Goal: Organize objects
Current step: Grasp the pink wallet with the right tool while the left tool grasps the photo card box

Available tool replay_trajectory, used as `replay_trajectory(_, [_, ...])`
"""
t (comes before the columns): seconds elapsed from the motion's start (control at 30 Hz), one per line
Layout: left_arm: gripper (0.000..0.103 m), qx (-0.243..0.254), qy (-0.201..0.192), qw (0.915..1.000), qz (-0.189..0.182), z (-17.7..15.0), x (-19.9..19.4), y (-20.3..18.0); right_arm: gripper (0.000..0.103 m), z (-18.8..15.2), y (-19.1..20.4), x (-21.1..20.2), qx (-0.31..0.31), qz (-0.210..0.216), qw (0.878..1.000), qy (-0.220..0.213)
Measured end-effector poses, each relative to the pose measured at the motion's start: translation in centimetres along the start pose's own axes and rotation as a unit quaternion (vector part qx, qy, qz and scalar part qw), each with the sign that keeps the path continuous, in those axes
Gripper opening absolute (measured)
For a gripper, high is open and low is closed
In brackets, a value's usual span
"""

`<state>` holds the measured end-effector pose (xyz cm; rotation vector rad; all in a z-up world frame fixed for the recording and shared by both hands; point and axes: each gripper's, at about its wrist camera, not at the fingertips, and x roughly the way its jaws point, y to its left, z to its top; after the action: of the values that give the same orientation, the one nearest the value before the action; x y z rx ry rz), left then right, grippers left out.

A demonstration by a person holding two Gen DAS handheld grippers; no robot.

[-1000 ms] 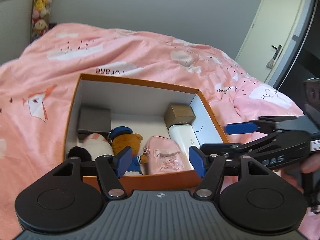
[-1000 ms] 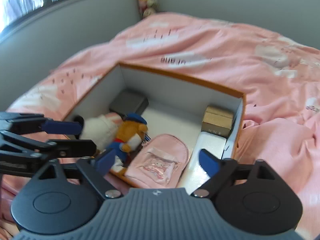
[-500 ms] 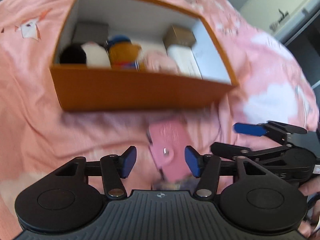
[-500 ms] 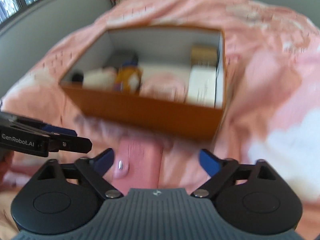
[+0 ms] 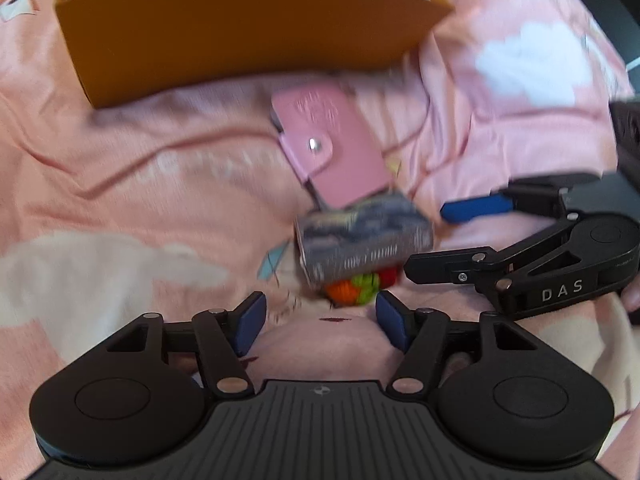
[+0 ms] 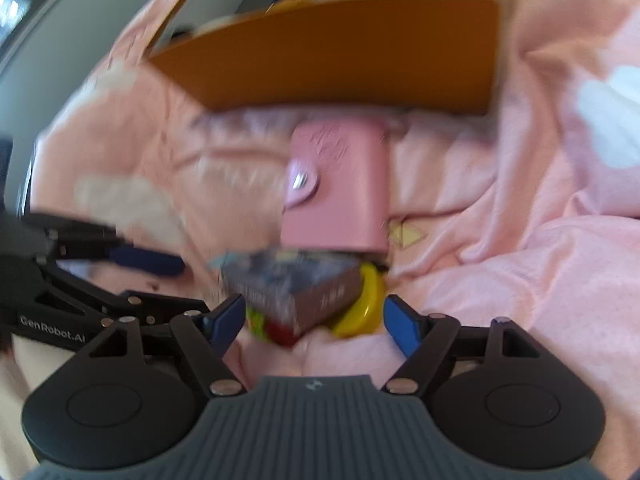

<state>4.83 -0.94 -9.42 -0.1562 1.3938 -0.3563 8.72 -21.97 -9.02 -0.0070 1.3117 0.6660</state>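
While the left tongs are opening, nothing is caught between the blue pads, and only pink bedding is seen in the gap. Just beyond their tips a small multicoloured thing, orange, green and red, is seen on the bed, too blurred to be named. It is partly covered by a small printed box lying across it. The right tongs are spread wide as well; the corner of that box and the yellow edge of the coloured thing are seen between their pads, but no pad is pressed on either. Each pair of tongs is pointed steeply down at the bed, side by side, the right pair being seen at the right edge of the left view. Beyond the box, and touching its far edge, a pink snap-button wallet is laid flat on the pink duvet. Farther off, an open orange cardboard box is set on the duvet, its contents being barely visible over the near wall.
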Motion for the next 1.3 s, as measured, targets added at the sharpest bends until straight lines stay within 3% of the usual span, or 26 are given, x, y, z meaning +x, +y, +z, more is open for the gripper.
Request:
replay_trajectory(0.13, [0.079,0.014,0.022,0.9995,0.015,0.6,2.0,-0.1,0.078,-0.1,0.6,1.3,-0.028,-0.030,0.999,0.031])
replay_trajectory(0.27, [0.079,0.025,0.047,0.9985,-0.011,1.2,3.7,0.3,0.078,0.1,-0.5,2.8,-0.031,-0.045,0.997,0.057])
replay_trajectory(0.4, [0.066,0.049,0.070,0.9948,-0.055,1.3,5.4,0.0,0.076,0.1,-0.8,3.7,-0.045,-0.035,0.995,0.085])
replay_trajectory(0.5, [0.058,0.069,0.073,0.9924,-0.070,1.4,6.3,-0.5,0.069,0.3,-0.7,4.3,-0.075,-0.024,0.990,0.114])
replay_trajectory(0.6, [0.052,0.085,0.064,0.9927,-0.055,1.7,7.1,-1.3,0.051,0.8,-0.8,5.1,-0.090,-0.016,0.988,0.127])
replay_trajectory(0.73, [0.054,0.055,0.053,0.9955,-0.057,2.1,7.3,-0.4,0.036,1.0,-1.0,5.9,-0.092,-0.028,0.989,0.111])
replay_trajectory(0.83, [0.054,0.032,0.019,0.9982,-0.046,2.1,6.2,0.3,0.028,1.4,-1.3,5.3,-0.078,-0.017,0.993,0.084])
replay_trajectory(0.87, [0.054,0.029,0.003,0.9987,-0.041,2.0,5.7,0.3,0.016,1.6,-1.3,5.0,-0.073,-0.011,0.995,0.073])
replay_trajectory(0.9, [0.054,0.026,-0.010,0.9990,-0.035,2.1,5.2,0.4,0.014,1.8,-1.3,4.8,-0.066,0.001,0.996,0.065])
replay_trajectory(0.97, [0.053,0.012,-0.033,0.9988,-0.034,2.1,4.4,1.0,0.000,2.4,-1.2,4.6,-0.057,0.017,0.997,0.051])
replay_trajectory(1.2, [0.052,-0.055,-0.115,0.9918,-0.015,2.5,0.9,3.7,0.001,5.4,0.5,2.7,-0.074,0.026,0.996,-0.034])
replay_trajectory(1.3, [0.052,-0.061,-0.127,0.9900,-0.008,2.5,-0.3,4.4,0.006,6.3,1.1,2.3,-0.078,0.016,0.996,-0.033])
